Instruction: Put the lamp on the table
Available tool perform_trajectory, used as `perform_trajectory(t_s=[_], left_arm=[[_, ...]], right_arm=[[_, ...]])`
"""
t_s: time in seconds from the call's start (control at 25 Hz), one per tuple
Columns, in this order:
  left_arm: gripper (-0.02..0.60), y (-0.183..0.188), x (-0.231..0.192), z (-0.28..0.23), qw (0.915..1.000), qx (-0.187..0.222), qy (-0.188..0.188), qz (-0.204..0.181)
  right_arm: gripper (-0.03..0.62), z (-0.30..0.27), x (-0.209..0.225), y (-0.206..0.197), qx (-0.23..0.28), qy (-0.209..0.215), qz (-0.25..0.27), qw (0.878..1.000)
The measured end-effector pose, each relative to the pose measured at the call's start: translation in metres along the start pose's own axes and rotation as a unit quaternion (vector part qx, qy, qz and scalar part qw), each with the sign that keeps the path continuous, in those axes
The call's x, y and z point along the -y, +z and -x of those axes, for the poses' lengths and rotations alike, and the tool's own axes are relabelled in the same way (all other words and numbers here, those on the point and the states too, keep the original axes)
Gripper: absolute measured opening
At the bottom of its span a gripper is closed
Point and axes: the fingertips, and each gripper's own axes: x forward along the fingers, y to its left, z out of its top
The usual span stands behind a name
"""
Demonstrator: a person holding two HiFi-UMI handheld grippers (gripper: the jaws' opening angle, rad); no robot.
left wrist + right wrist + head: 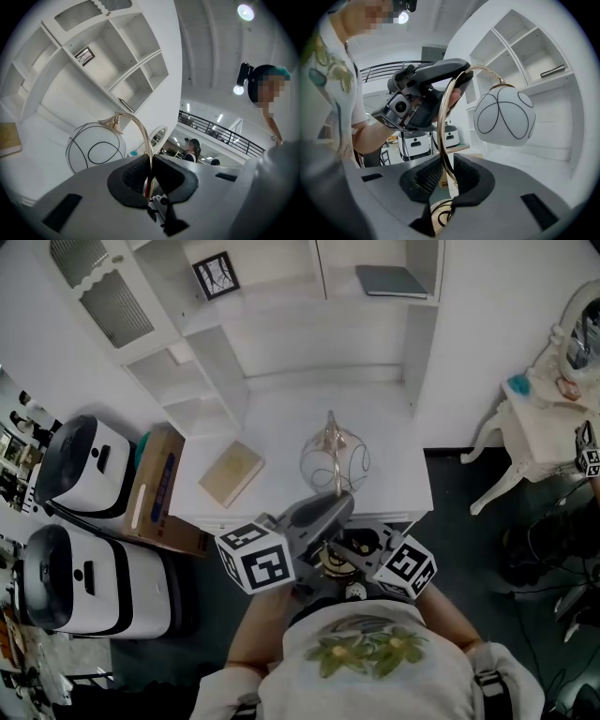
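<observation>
Fingers point(130, 176) clamp lamp point(96, 147) stem; base mostly hidden.

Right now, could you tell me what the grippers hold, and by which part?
Both hold the white-globed lamp by its curved gold stem: the left gripper higher, the right gripper lower.

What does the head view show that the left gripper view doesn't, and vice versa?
Head view only: the cardboard box and two white machines on the floor left of the table.
Left gripper view only: the left gripper shut on the lamp's gold stem, a ceiling light and a railing.
Both: the lamp's globe shade, the framed picture on the shelf, and the tan book on the table.
</observation>
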Motion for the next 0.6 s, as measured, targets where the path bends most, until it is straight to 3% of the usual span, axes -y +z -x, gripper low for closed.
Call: perform_trajectory(t_s=[0.6], left_arm=[[0.058,0.045,-0.035,-0.036,0.9998,0.010,0.012,-0.011]], right_arm=[[0.077,-0.016,0.064,0.021,0.002,0.005,0.011,1.000]])
